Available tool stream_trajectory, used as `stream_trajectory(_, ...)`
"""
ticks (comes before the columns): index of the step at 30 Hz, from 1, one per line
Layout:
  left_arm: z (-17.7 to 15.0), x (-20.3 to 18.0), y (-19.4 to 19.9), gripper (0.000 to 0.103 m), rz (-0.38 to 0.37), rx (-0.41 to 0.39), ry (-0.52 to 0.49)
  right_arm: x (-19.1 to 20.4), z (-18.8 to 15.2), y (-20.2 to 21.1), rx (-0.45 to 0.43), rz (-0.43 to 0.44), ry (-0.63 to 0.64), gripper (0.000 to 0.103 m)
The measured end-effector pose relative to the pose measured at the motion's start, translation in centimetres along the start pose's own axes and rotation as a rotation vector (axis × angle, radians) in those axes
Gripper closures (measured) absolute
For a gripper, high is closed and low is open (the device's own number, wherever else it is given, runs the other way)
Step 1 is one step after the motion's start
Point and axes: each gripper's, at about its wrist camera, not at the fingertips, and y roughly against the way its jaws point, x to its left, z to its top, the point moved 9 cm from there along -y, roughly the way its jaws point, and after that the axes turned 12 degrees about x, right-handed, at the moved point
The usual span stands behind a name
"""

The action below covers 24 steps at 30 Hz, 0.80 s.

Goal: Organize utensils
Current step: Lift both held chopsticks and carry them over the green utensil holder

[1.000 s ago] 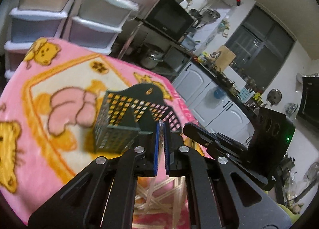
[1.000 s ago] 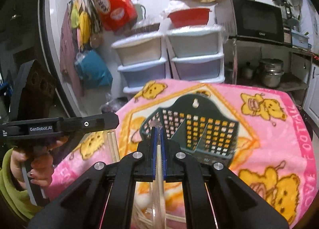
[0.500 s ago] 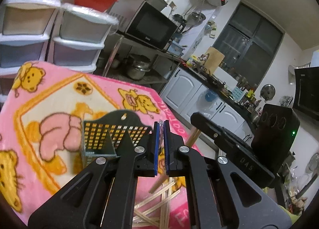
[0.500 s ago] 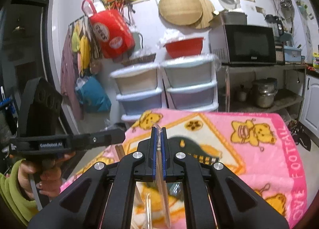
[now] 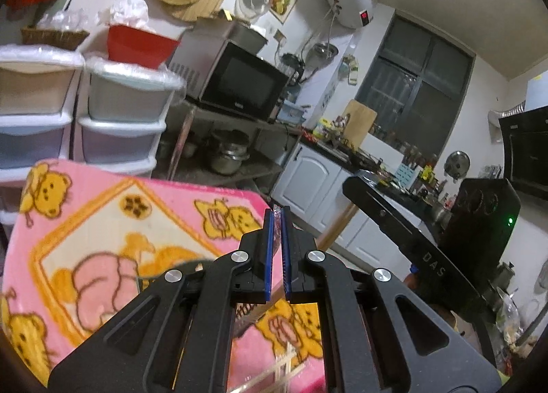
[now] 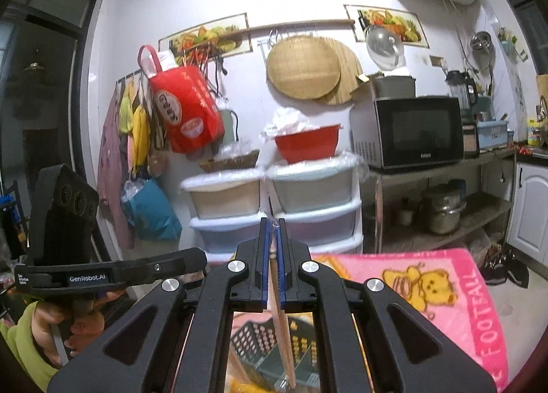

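Pink fuzzy blanket with yellow bears covers the table, and both black two-finger grippers are up above it. The left gripper has its blue pads squeezed almost all the way together on the crinkly top of a clear plastic wrapper; a thin wooden stick shows under the pads, but I cannot tell if it is inside the wrapper. The right gripper is also squeezed nearly closed, and it pinches a pale wooden chopstick in a clear wrapper that hangs down under the pads. Under that chopstick sits a dark green plastic basket with square holes, resting on the blanket. More thin wooden chopsticks lie loose on the blanket near its close edge, seen from the left wrist. From the right wrist view, a hand with a green sleeve holds the handle of the left tool. Behind the table stand white plastic drawers with a red bowl on top. A black microwave sits on a metal shelf to the right of them, with silver pots lower down.
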Motion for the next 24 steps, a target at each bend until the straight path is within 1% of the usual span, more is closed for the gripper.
stream_trajectory(5, 2.2, 0.7, 0.3, 0.101, 0.052, -0.052, -0.010, -1.0, 1.2, -0.6, -0.023, -0.014, -0.003, 0.099)
stream_trajectory(11, 3.4, 2.8, 0.1, 0.101, 0.107, -0.075, 0.005, -2.5, 0.4, -2.4, -0.002, -0.024, -0.037, 0.099)
stream_trajectory(18, 2.7, 5.9, -1.4, 0.101, 0.145, -0.063, 0.045, -3.8, -1.7, -4.4, 0.043, -0.031, -0.082, 0.099)
stream_trajectory(24, 0.8, 7.9, -3.2, 0.101, 0.147, -0.026, 0.089, -4.2, -3.8, -5.4, 0.082, -0.033, -0.109, 0.099)
